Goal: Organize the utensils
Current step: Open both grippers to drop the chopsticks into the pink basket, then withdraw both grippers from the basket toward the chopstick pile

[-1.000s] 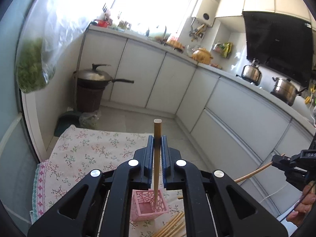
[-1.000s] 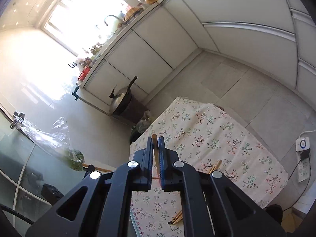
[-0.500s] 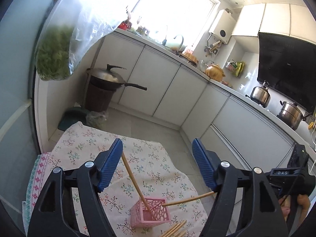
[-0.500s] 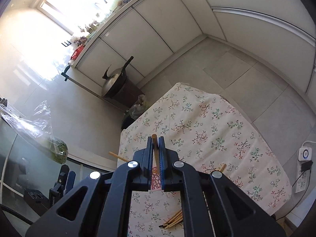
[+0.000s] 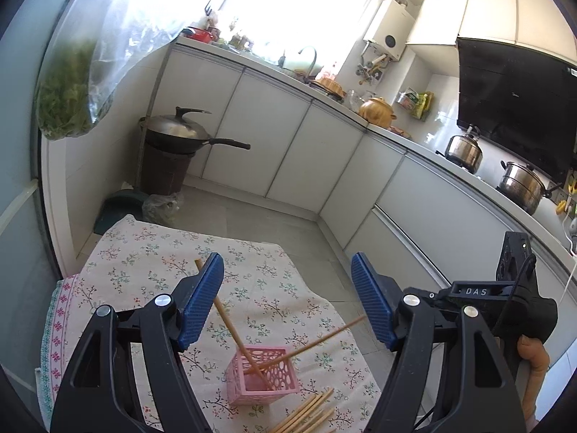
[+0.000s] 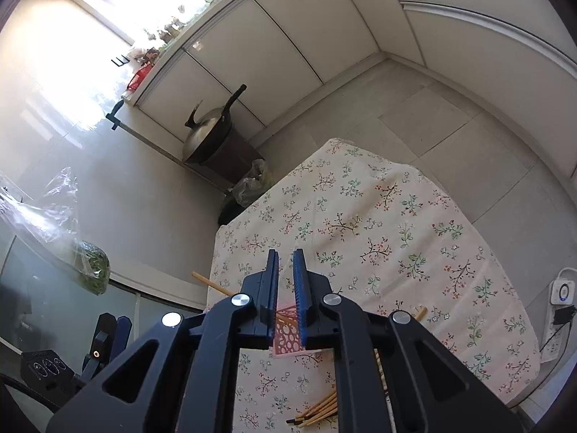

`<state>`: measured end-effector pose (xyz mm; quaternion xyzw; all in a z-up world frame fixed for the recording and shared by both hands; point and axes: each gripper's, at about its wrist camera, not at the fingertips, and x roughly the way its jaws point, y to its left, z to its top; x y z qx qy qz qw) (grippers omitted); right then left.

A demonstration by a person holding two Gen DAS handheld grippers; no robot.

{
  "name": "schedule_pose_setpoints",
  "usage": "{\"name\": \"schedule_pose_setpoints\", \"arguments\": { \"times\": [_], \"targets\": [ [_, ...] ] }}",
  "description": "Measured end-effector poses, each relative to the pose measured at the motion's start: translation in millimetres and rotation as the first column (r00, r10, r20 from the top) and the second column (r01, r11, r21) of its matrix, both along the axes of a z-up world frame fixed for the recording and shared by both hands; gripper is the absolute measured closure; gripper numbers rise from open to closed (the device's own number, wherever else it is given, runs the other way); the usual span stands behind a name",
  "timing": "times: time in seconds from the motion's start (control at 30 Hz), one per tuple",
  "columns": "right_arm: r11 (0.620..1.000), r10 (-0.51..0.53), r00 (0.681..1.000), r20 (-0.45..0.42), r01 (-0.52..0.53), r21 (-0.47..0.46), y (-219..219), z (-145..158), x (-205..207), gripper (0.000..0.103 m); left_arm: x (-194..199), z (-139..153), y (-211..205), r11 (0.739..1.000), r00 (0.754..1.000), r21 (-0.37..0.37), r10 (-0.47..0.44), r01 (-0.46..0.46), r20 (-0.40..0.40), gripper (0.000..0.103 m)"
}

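Note:
A pink perforated basket (image 5: 261, 375) stands on the floral tablecloth (image 5: 144, 263). Two wooden chopsticks lean in it, one to the left (image 5: 223, 310) and one to the right (image 5: 324, 339). My left gripper (image 5: 286, 288) hangs open and wide above the basket, with nothing between its blue pads. My right gripper (image 6: 286, 256) is above the basket (image 6: 286, 328), and its jaws are opening by a narrow gap with no chopstick between them. Several loose chopsticks (image 6: 317, 411) lie on the cloth near the basket. In the left wrist view, only the right gripper's black housing (image 5: 512, 299) and a hand show.
A lidded wok (image 5: 180, 137) sits on a dark stand beyond the table's far corner. A plastic bag of greens (image 5: 68, 90) hangs at the left by a glass door. White cabinets run along the right. A power strip (image 6: 560, 296) lies on the floor past the table's right edge.
My left gripper opened and its chopstick dropped into the basket, leaning left. My right gripper came down over the basket, its jaws parted, and its chopstick now leans in the basket.

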<state>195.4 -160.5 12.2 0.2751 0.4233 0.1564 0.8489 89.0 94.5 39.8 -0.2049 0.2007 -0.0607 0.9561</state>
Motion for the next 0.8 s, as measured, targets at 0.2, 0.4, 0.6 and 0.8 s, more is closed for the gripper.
{"name": "schedule_pose_setpoints", "arguments": {
  "times": [0.2,0.4,0.6,0.8],
  "targets": [
    [0.994,-0.058,0.987,0.147,0.071,-0.087,-2,17,-42,0.068,-10,9,-32,0.996,0.999,0.077,-0.035,0.033,0.021,0.026],
    [0.931,-0.142,0.927,0.347,0.244,-0.271,-5,18,-97,0.031,-32,13,-63,0.973,0.997,0.228,0.007,-0.026,0.08,0.013],
    [0.888,-0.193,0.9,0.392,0.33,-0.321,-24,9,-124,0.016,-41,5,-76,0.964,0.998,0.265,0.016,-0.033,0.068,0.007],
    [0.858,-0.205,0.891,0.405,0.363,-0.363,-39,4,-138,0.01,-44,-4,-92,0.955,0.999,0.297,-0.003,-0.009,0.041,0.007]
  ]
}}
